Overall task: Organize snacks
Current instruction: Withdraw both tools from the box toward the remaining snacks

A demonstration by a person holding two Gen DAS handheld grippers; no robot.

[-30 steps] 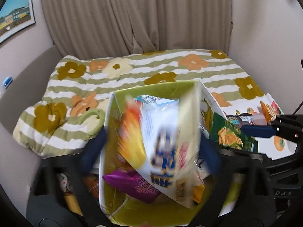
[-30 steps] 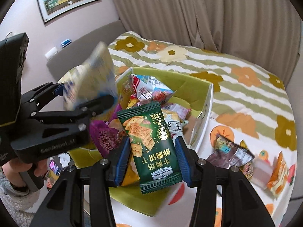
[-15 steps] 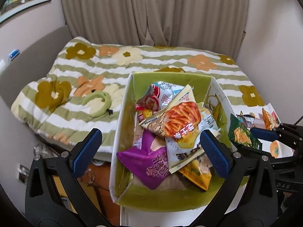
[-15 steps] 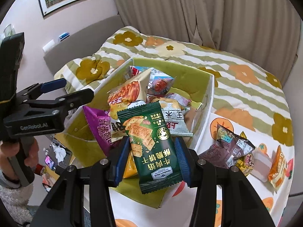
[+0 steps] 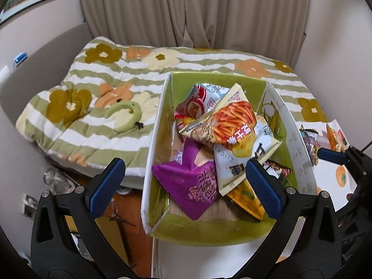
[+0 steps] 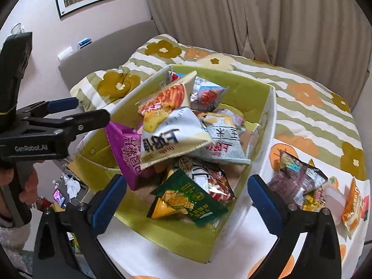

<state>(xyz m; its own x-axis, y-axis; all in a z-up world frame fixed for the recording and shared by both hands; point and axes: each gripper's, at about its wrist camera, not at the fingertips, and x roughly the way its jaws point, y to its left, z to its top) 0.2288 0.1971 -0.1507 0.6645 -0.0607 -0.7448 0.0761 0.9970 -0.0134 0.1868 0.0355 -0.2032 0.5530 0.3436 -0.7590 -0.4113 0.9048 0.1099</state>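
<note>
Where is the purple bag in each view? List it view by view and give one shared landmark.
Left wrist: the purple bag lies low and central, in the near left part of the green box.
Right wrist: the purple bag is left of centre, by the box's left wall.
Shared landmark: the orange-sticks bag lies just beyond it.

My right gripper [image 6: 187, 201] tilts down over the near end of the green snack box [image 6: 246, 88], its jaws opening wide with nothing pinched between the blue pads. My left gripper [image 5: 183, 183] hangs over the box's left wall, jaws spread and empty, my hand [image 6: 28, 183] wrapped round its handle.
</note>
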